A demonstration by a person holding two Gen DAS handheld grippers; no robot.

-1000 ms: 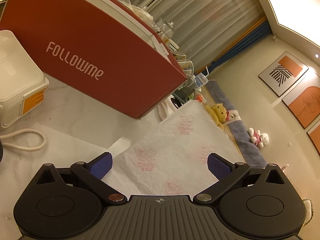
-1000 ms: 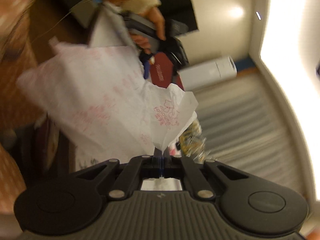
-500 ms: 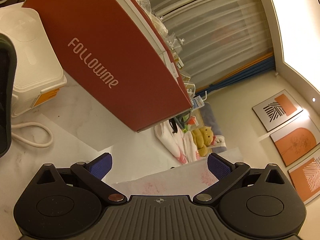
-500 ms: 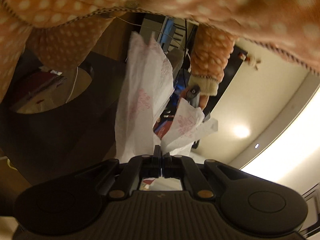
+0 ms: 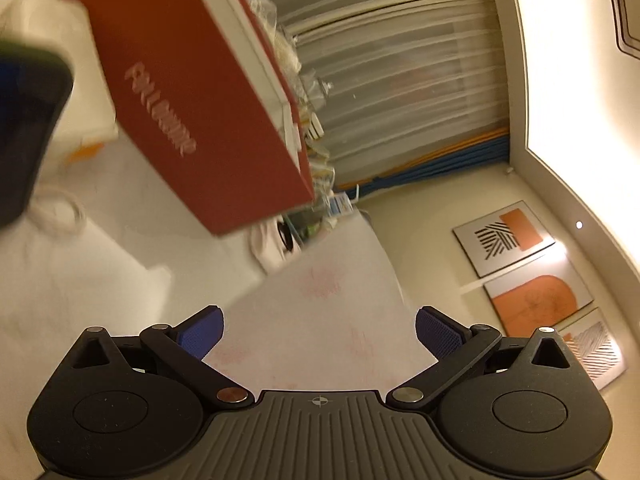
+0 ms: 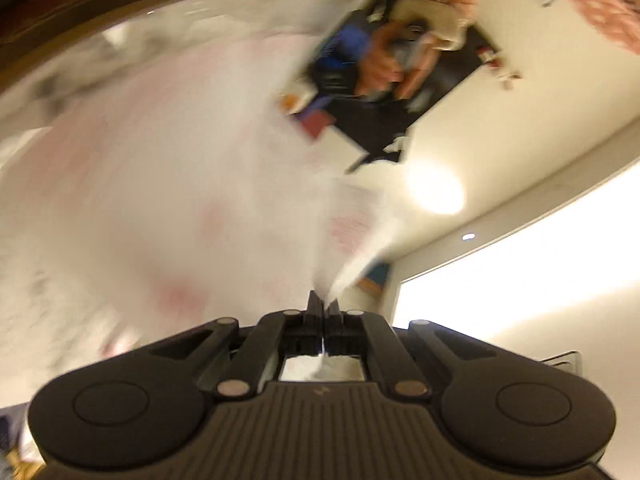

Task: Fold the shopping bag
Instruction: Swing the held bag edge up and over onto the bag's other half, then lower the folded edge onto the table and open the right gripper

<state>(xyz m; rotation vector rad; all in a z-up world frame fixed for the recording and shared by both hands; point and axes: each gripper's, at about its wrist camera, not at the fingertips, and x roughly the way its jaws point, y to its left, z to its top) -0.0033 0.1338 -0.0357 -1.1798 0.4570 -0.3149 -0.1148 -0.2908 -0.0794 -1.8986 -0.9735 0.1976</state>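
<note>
Now the right gripper (image 6: 323, 308) is pinching the white shopping bag (image 6: 168, 184) by a corner, jaws clamped tight, while the left gripper (image 5: 319, 332) is gaping wide above its sheet on the table (image 5: 60, 280).

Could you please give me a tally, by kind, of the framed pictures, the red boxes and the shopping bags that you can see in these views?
Framed pictures on the wall: 3 (first, second, third)
Red box with lettering: 1
White shopping bag with pink print: 1
Total: 5
</note>
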